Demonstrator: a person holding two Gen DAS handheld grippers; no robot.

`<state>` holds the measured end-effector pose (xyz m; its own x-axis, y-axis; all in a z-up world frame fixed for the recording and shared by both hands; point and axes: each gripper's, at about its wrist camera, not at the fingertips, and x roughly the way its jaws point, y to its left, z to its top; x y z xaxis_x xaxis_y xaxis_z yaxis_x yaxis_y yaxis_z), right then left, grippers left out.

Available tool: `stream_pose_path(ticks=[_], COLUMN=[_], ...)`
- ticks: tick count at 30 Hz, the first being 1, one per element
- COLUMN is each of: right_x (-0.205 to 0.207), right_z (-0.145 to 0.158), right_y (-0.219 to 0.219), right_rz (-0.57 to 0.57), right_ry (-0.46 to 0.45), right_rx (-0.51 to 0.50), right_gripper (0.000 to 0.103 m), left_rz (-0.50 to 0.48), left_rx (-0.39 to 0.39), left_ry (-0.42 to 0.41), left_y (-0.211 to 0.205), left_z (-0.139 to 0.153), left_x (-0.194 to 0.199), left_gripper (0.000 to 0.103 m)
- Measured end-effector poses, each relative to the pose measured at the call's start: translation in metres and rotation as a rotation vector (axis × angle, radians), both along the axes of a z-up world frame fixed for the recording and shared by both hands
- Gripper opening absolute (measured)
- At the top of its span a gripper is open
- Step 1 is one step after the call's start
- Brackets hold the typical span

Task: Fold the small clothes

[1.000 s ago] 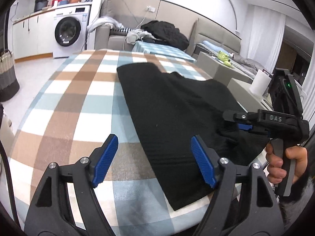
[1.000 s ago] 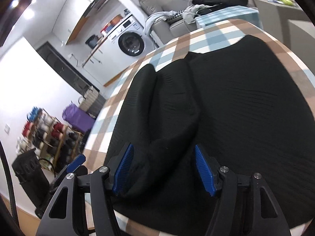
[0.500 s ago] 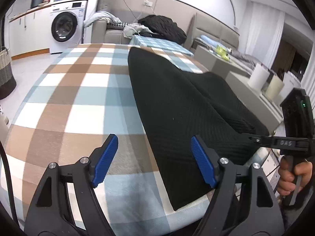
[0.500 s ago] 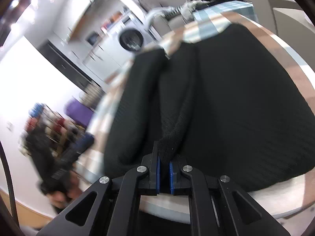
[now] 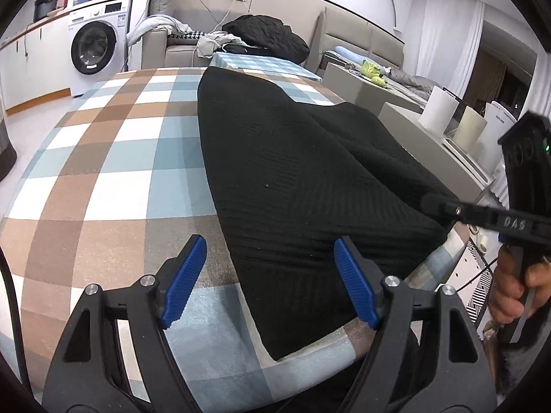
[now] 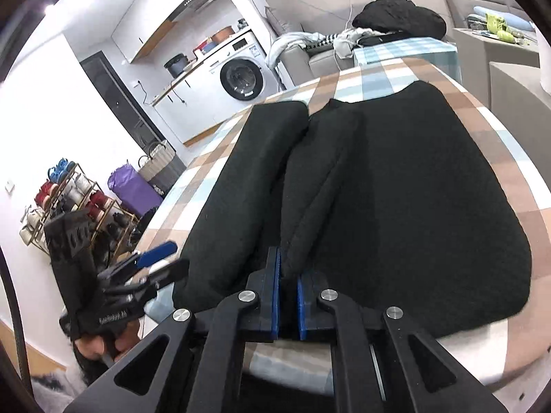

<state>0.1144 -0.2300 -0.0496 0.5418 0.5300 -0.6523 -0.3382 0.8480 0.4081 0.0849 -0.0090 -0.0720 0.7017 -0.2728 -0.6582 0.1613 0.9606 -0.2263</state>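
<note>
A black knitted garment [image 5: 292, 179] lies spread on the checked tablecloth [image 5: 113, 158], its near corner just ahead of my left gripper [image 5: 270, 280]. That gripper is open, blue pads wide apart, nothing between them, hovering over the cloth's near left edge. In the right wrist view the same black garment [image 6: 406, 199] shows a raised fold running toward me, and my right gripper [image 6: 287, 304] is shut on the near end of that fold. The right gripper [image 5: 444, 206] also appears at the right of the left wrist view, held by a hand [image 5: 516, 292]. The left gripper [image 6: 151, 268] shows at lower left.
The table edge [image 5: 310, 361] runs close below the garment's near corner. Behind stand a washing machine [image 5: 94, 48], a sofa with a dark pile of clothes [image 5: 268, 34], paper rolls [image 5: 440, 110] to the right, and a shoe rack [image 6: 65, 199] on the floor.
The right gripper closed on a fold of the black garment and lifted it slightly. The left gripper stayed open and drifted nearer the garment's near corner.
</note>
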Motion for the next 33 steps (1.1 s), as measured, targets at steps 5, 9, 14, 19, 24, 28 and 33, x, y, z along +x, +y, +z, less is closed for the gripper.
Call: stream_pose_path(ticks=[5,9,14,19,24,28,33], right_x=[0.013,0.016,0.023,0.038,0.040,0.022,0.033], right_z=[-0.025,-0.007,0.023,0.001,-0.004,0.031,0.002], right_y=[-0.001,-0.005,0.008,0.042,0.049,0.031,0.015], right_rz=[-0.031,-0.076,-0.050,0.097,0.131,0.133,0.059], right_ry=[0.093,0.038,-0.071,0.014,-0.011,-0.108,0.015], right_rx=[-0.054,-0.091,-0.086,-0.078,-0.043,0.020,-0.085], right_gripper=[0.013,0.030,0.039,0.041,0.005,0.005,0.008], left_rz=[-0.018,-0.042,-0.055,-0.059,-0.041,-0.053,-0.058], left_rx=[0.024,0.072,0.088,0.073,0.046,-0.007,0.010], left_ry=[0.021,0.036,0.053,0.062,0.036,0.022,0.055], left_y=[-0.007,-0.016,-0.019,-0.016,-0.009,-0.001,-0.001], left_z=[-0.007,-0.013,-0.018,-0.019,-0.012,-0.005,-0.011], left_x=[0.001,0.001,0.001,0.001,-0.002,-0.003,0.001], left_gripper=[0.074,0.075,0.075,0.075,0.075,0.078,0.078])
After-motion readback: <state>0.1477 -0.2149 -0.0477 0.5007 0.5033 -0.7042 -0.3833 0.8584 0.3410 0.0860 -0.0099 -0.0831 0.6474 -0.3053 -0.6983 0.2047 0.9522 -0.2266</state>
